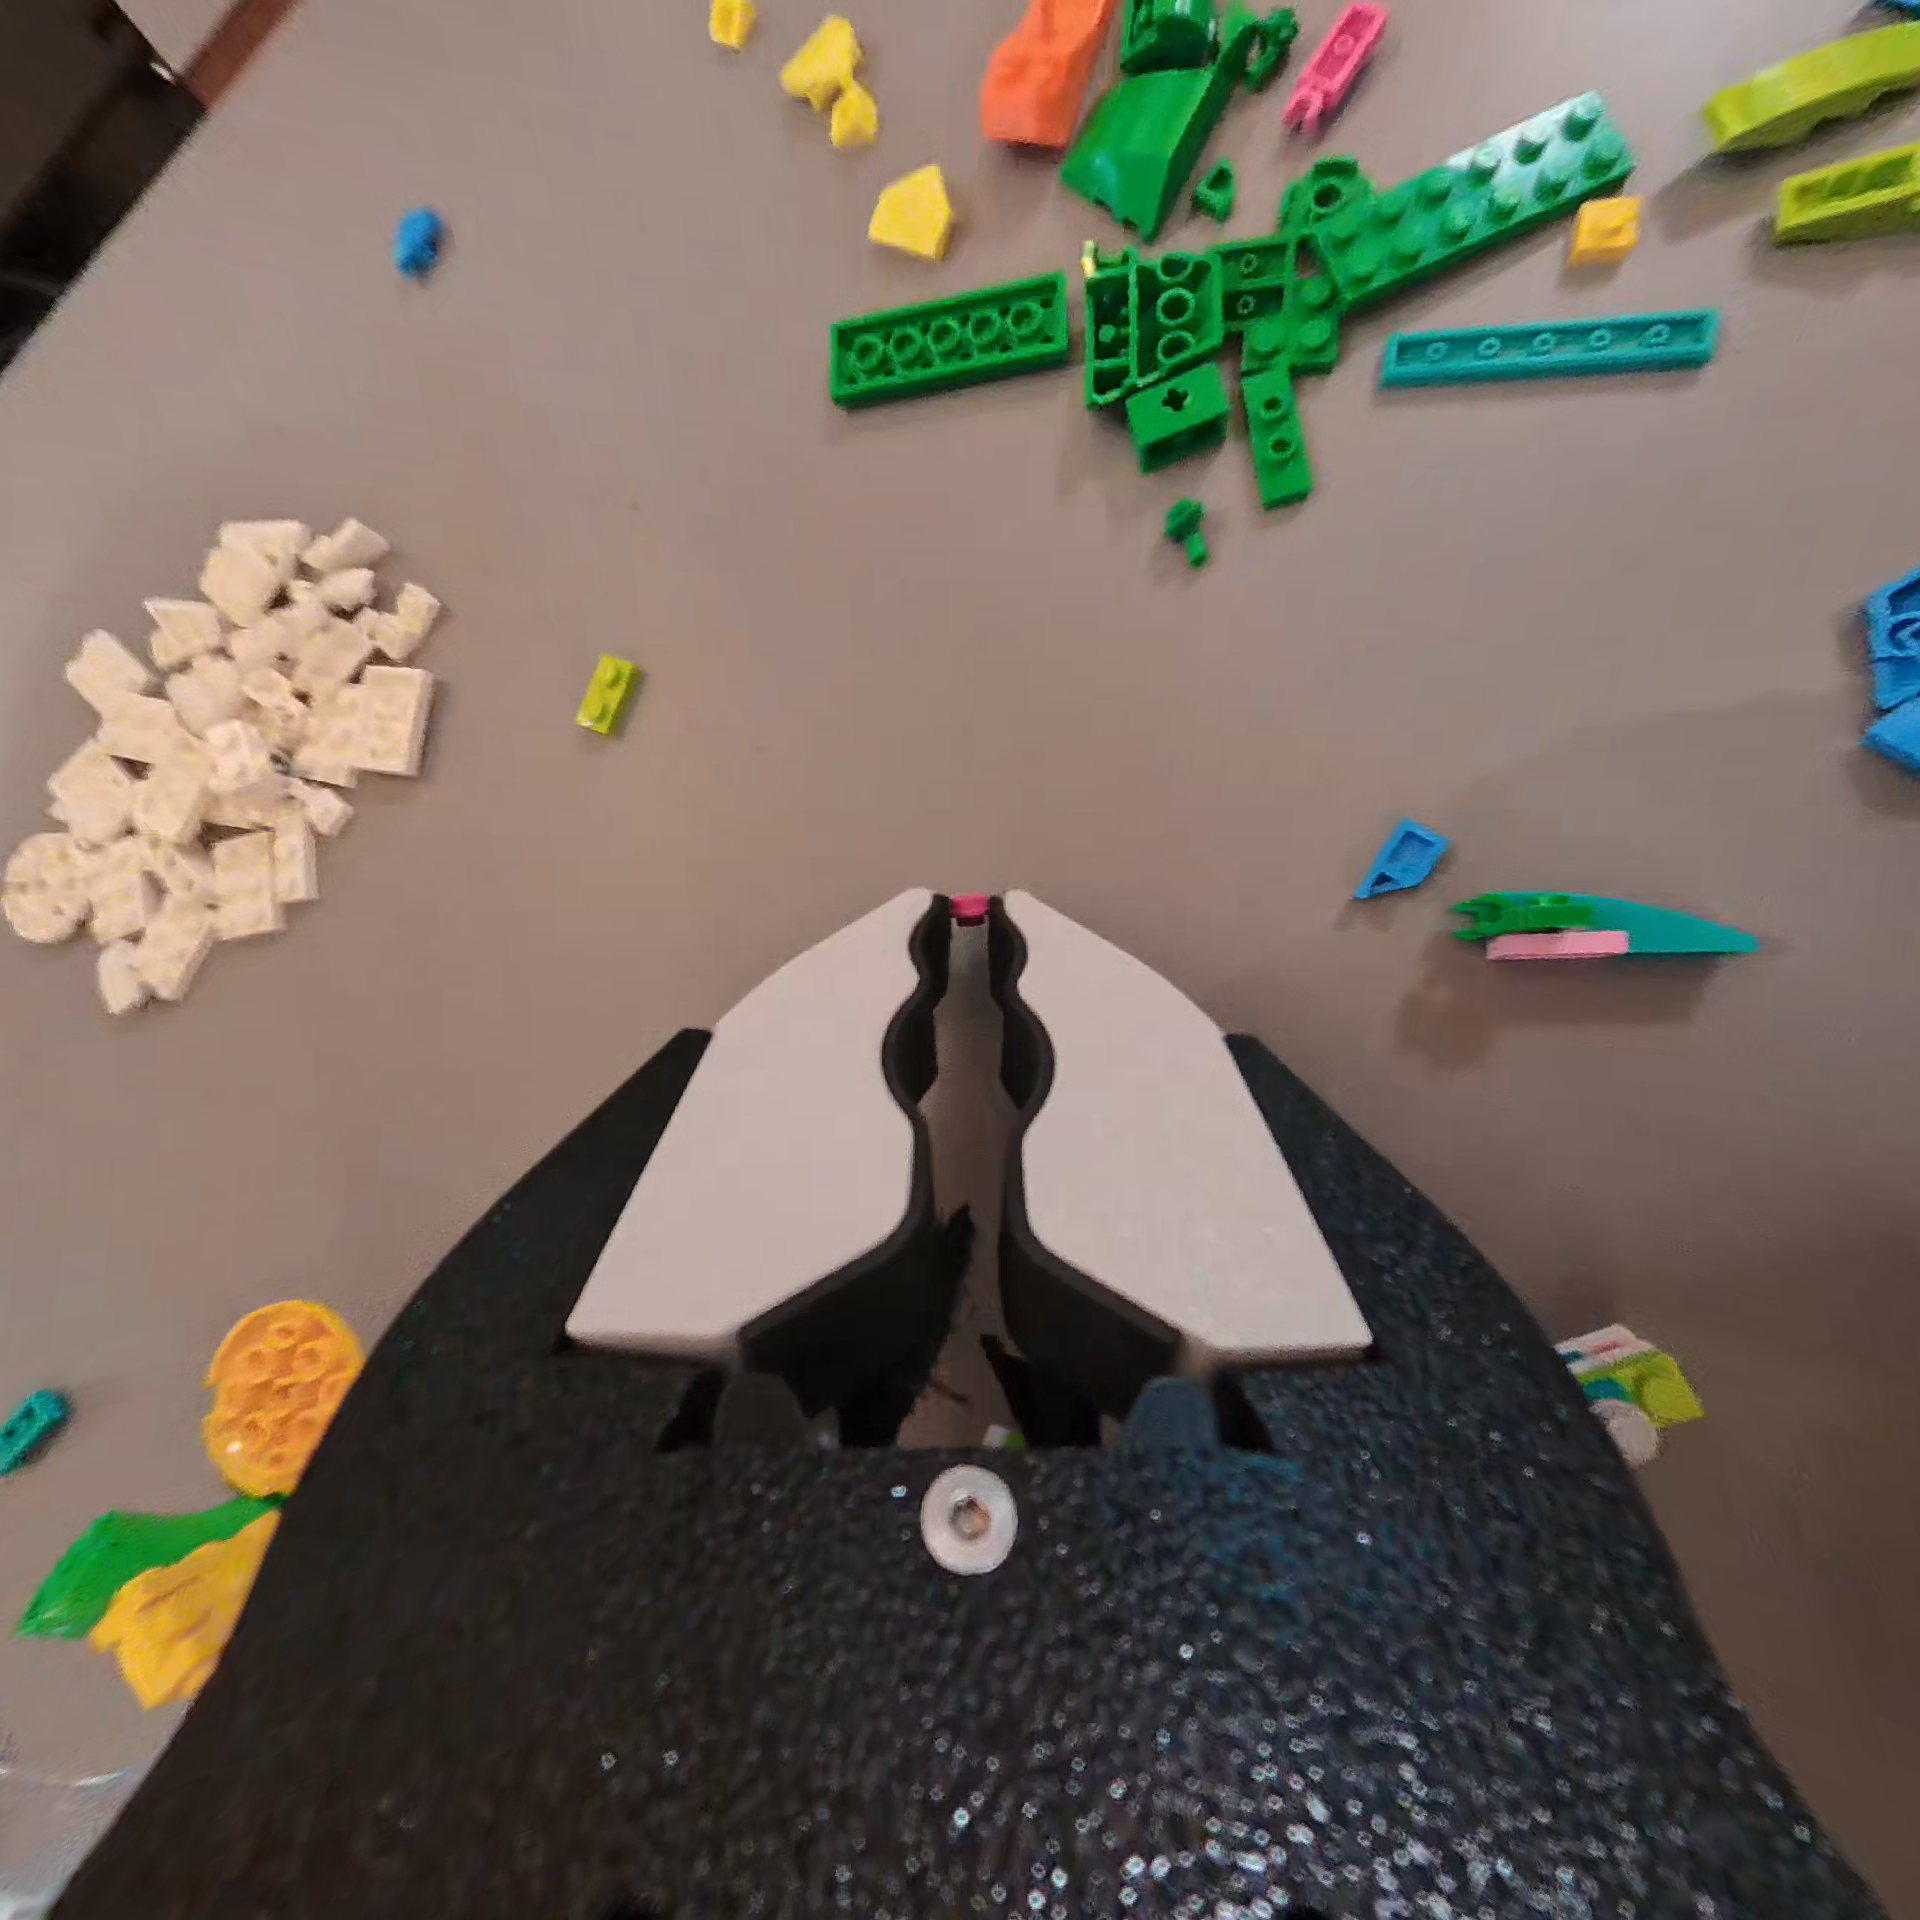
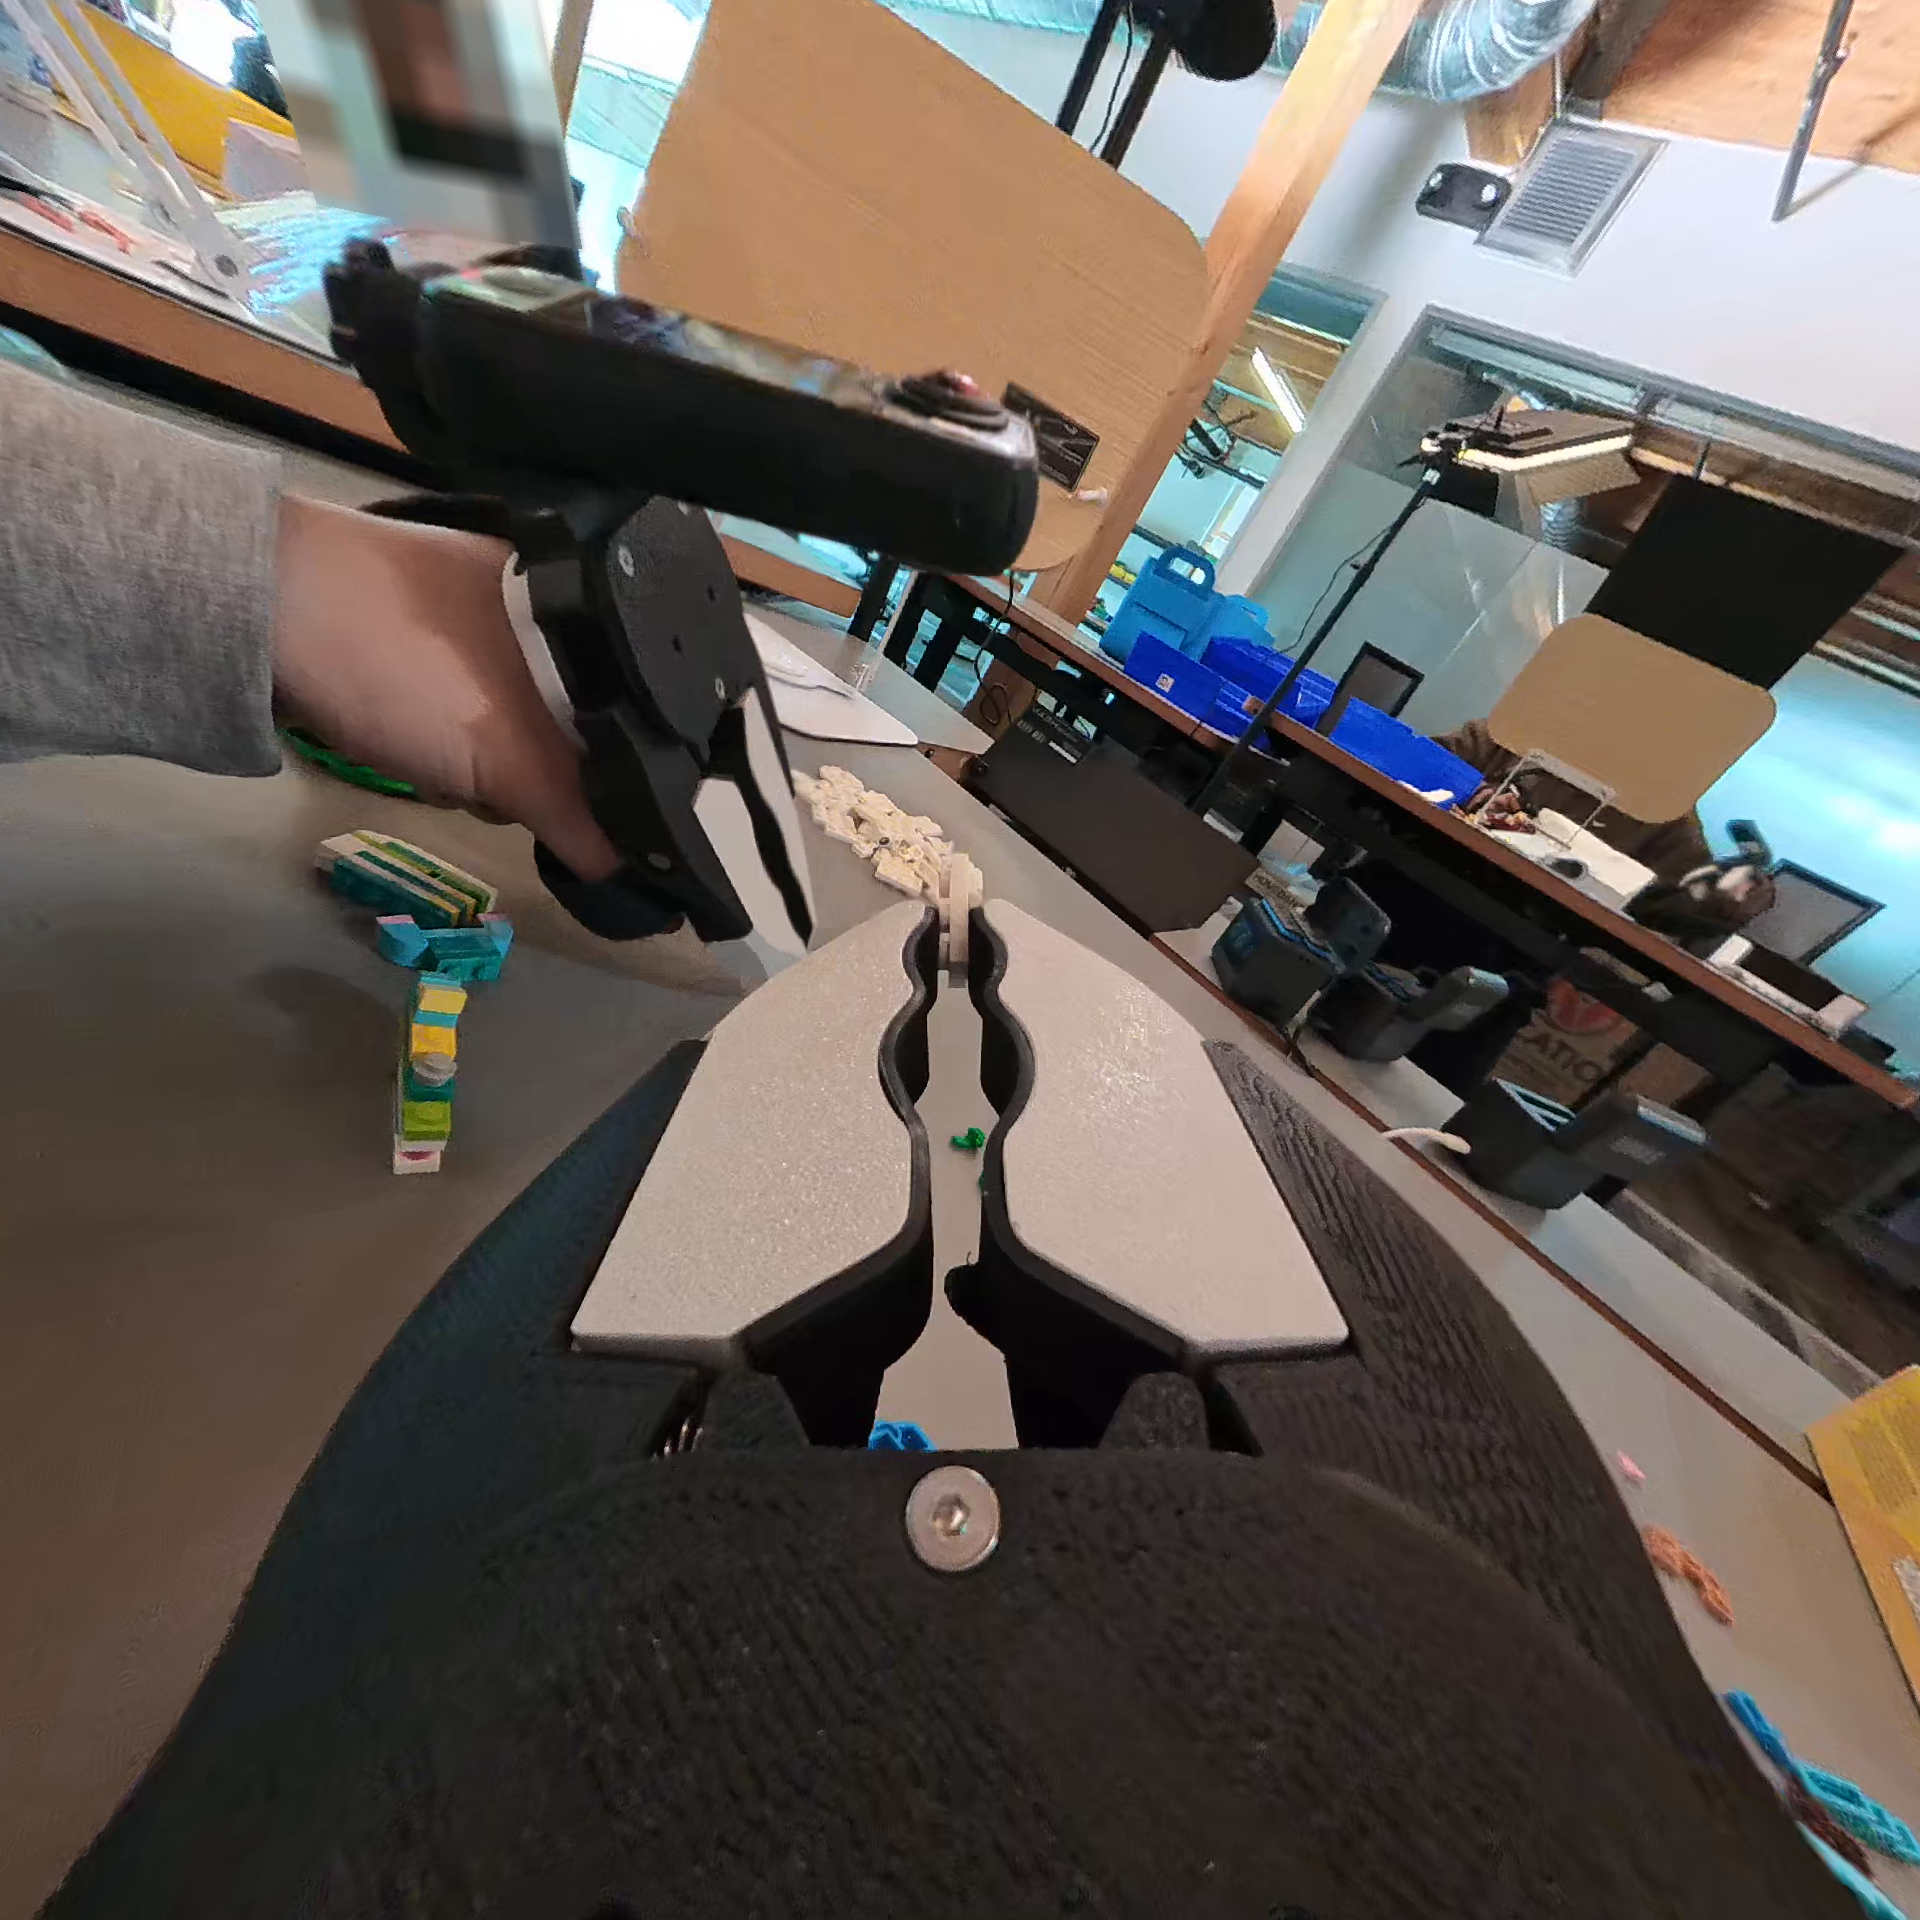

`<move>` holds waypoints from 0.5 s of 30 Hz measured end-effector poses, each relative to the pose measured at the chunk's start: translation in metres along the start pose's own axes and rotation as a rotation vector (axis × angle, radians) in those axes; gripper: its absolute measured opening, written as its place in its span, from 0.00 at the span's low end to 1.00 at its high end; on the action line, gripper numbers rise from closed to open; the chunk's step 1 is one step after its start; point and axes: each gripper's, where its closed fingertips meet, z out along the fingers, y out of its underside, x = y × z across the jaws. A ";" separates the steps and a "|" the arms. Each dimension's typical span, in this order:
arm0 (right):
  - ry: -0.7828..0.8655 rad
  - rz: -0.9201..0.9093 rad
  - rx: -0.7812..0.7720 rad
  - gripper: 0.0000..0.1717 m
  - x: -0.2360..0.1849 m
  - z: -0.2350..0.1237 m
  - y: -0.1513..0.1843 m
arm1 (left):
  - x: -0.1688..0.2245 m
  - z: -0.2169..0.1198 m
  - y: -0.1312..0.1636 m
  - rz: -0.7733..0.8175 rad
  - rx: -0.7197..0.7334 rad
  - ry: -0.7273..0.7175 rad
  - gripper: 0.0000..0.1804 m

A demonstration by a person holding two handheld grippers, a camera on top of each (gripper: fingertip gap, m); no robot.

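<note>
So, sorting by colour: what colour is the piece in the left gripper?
Pink piece, clearest in the left wrist view.

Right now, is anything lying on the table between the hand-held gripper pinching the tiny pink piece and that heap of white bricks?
Nothing visible: bare table separates the left hand-held gripper, shut on the pink piece, from the white heap. A lime brick lies beyond.

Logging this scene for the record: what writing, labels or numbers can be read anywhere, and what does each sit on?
Bricks and table: no writing.
Cardboard box: large print, partly hidden; not transcribed.
Black case below the far table: small white print, too blurred.
Sticker by the black device: too small.
Tag on blue bin: too small.
</note>
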 end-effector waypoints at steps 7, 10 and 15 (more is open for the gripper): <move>0.001 0.009 -0.020 0.02 0.001 0.002 0.004 | 0.008 0.001 0.002 -0.065 0.002 0.074 0.17; 0.003 0.020 -0.024 0.02 0.003 0.002 0.005 | 0.012 0.001 0.002 -0.097 0.018 0.110 0.26; 0.002 0.023 -0.029 0.02 0.003 0.003 0.007 | 0.021 0.000 0.004 -0.076 0.034 0.157 0.45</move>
